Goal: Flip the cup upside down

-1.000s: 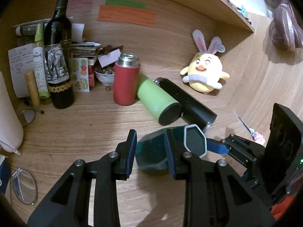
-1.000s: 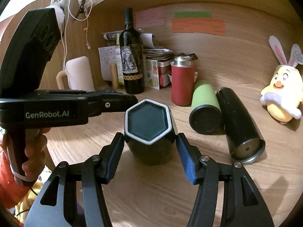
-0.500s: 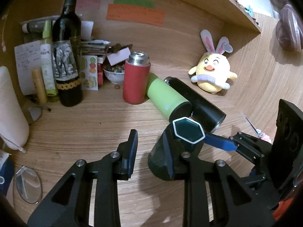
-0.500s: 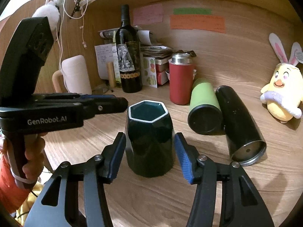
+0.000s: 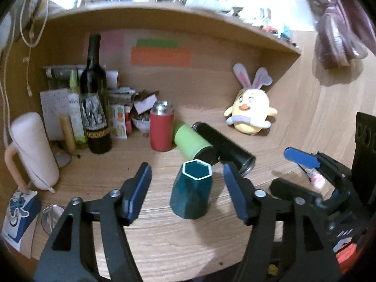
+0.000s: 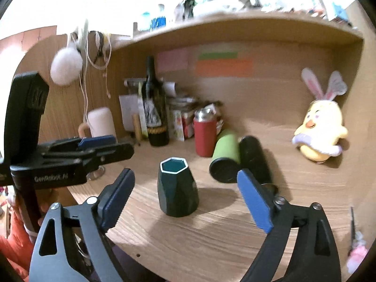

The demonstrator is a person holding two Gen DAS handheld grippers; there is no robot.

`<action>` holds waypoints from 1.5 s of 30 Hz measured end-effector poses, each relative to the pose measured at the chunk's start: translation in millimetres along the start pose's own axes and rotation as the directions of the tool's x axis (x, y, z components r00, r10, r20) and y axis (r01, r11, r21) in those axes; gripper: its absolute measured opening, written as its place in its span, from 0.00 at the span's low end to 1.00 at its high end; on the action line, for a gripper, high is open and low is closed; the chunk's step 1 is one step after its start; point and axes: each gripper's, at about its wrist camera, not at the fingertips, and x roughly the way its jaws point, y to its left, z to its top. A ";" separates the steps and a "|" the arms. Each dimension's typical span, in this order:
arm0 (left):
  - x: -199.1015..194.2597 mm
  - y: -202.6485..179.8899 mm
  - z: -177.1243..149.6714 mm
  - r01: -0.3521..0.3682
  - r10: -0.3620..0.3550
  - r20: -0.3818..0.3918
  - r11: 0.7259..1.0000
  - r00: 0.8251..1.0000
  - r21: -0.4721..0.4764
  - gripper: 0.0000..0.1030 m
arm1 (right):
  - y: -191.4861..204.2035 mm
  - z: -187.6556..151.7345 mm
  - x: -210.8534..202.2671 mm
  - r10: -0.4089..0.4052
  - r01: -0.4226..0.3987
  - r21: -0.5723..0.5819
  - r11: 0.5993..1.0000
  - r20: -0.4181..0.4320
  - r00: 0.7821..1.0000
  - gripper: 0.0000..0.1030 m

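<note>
A dark green faceted cup [image 5: 191, 195] with a white hexagonal rim stands on the wooden desk, the hexagonal end up; it also shows in the right wrist view [image 6: 176, 188]. My left gripper [image 5: 188, 192] is open, its blue-padded fingers wide on either side of the cup and apart from it. My right gripper [image 6: 185, 195] is open and wide too, pulled back from the cup. Each gripper shows in the other's view, the right one [image 5: 303, 162] to the cup's right, the left one [image 6: 94, 143] to its left.
Behind the cup lie a green flask [image 5: 192, 141] and a black flask [image 5: 225, 145], with a red flask [image 5: 162, 129] upright. A wine bottle [image 5: 95, 108], papers and a white pouch [image 5: 33, 150] crowd the back left. A plush chick [image 5: 250, 110] sits back right. The desk's front edge is close.
The cup went from tilted in the right gripper to standing on the desk. Both grippers opened wide and drew back and up from it.
</note>
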 end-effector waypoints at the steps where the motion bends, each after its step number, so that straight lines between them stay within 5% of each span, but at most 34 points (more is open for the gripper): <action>1: -4.9 -3.6 0.1 -0.006 0.006 0.012 1.000 1.000 0.006 0.71 | -1.0 0.5 -8.0 -0.014 0.014 0.001 1.000 0.016 1.000 0.98; 7: -35.2 -24.8 -3.5 -0.064 0.062 0.086 0.998 0.994 0.022 0.98 | -6.5 1.9 -42.9 -0.067 0.067 0.010 0.998 0.072 0.995 1.00; 19: -65.0 -48.4 -22.7 -0.086 0.085 0.107 0.996 0.991 0.011 1.00 | -9.2 -4.4 -81.4 -0.066 0.063 0.029 0.998 0.114 0.991 1.00; 45: -70.2 -56.0 -28.6 -0.093 0.089 0.114 0.995 0.989 0.023 1.00 | -1.4 -3.4 -90.7 -0.064 0.062 0.021 0.998 0.133 0.989 1.00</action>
